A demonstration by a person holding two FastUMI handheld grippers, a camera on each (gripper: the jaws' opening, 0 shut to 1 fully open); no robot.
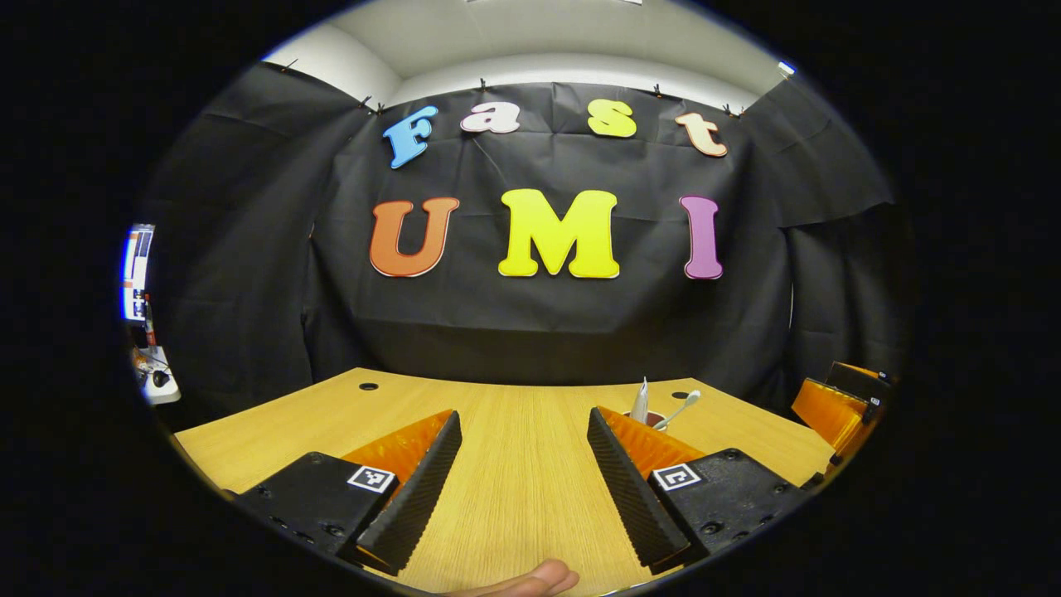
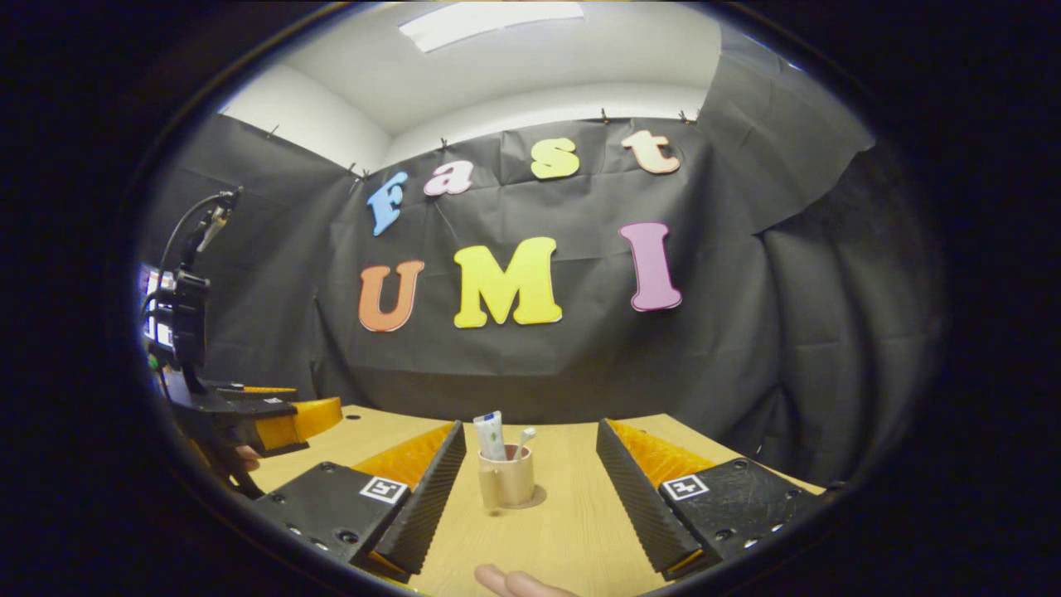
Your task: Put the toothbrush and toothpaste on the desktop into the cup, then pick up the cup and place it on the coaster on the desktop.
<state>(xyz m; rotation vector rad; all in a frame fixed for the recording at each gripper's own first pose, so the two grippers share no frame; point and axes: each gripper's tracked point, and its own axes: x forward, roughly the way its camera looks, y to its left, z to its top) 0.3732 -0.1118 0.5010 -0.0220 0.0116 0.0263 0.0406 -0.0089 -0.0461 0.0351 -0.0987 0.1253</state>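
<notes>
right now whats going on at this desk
A person holds a gripper in each hand over a wooden desk. The cup stands on the desk with the toothpaste and toothbrush already in it, and it appears to sit on the round coaster. The right gripper is open, its fingers either side of the cup and not touching it. The left gripper is open too, holding nothing. The task looks about finished.

Wooden desk [image 1: 522, 431] (black-draped booth)
</notes>
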